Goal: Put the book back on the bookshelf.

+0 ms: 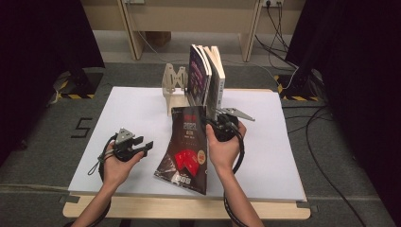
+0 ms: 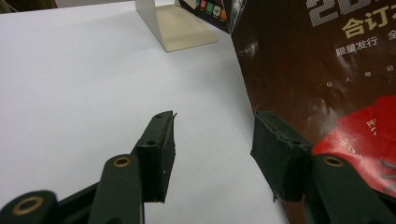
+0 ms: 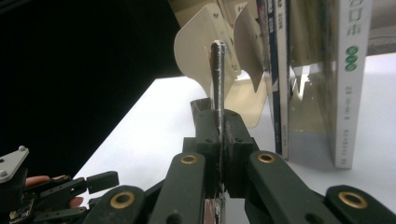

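Fingers of your right gripper pinch the dark magazine by its edge, tilted above the worktop; left gripper gapes empty. It's floppy, glossy; support near the spine.

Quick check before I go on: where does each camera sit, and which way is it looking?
High view: above the near table edge, looking forward and down; both forearms, left tool, right tool.
Left gripper view: along its open jaws toward the dark magazine.
Right gripper view: along jaws shut on the magazine's edge, toward the bookend.
Shared: the magazine.
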`<control>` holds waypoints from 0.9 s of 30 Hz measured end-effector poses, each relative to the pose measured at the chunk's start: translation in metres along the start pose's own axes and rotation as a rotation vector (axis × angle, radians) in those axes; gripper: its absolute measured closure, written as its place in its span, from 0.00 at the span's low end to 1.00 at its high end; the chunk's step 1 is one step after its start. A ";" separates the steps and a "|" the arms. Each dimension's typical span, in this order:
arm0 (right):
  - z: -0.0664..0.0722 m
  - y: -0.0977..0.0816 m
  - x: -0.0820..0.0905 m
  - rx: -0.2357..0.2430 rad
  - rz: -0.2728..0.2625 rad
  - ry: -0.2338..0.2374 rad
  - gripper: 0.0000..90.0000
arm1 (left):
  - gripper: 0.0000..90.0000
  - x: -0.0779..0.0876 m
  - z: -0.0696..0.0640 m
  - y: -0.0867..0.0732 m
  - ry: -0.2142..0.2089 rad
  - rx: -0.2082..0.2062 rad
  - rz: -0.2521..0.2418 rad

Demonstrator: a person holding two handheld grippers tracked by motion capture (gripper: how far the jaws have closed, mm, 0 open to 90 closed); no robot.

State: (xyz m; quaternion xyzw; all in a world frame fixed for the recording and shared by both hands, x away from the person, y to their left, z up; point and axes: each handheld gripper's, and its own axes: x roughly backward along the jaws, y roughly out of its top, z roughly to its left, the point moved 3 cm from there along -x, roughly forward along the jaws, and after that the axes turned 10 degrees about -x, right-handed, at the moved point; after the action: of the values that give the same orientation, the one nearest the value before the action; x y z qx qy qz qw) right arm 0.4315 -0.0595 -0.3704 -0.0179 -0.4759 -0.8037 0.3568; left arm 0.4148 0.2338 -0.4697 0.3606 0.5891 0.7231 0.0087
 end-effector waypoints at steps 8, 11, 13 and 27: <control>0.008 0.007 -0.001 0.026 -0.033 0.010 0.97 | 0.53 0.000 -0.001 0.006 -0.007 -0.006 -0.008; 0.011 0.010 -0.002 0.035 -0.052 0.011 0.97 | 0.52 -0.001 0.000 0.009 -0.008 -0.007 -0.012; 0.012 0.011 -0.003 0.032 -0.061 0.011 0.97 | 0.51 -0.001 0.000 0.010 -0.007 -0.008 -0.017; 0.018 0.022 -0.012 0.059 -0.116 0.004 0.97 | 0.50 -0.001 -0.001 0.023 -0.015 -0.016 -0.044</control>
State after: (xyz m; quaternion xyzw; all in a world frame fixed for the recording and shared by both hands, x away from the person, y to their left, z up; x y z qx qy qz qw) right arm 0.4478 -0.0453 -0.3488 0.0216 -0.4987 -0.8087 0.3111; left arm 0.4243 0.2253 -0.4506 0.3529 0.5909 0.7248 0.0320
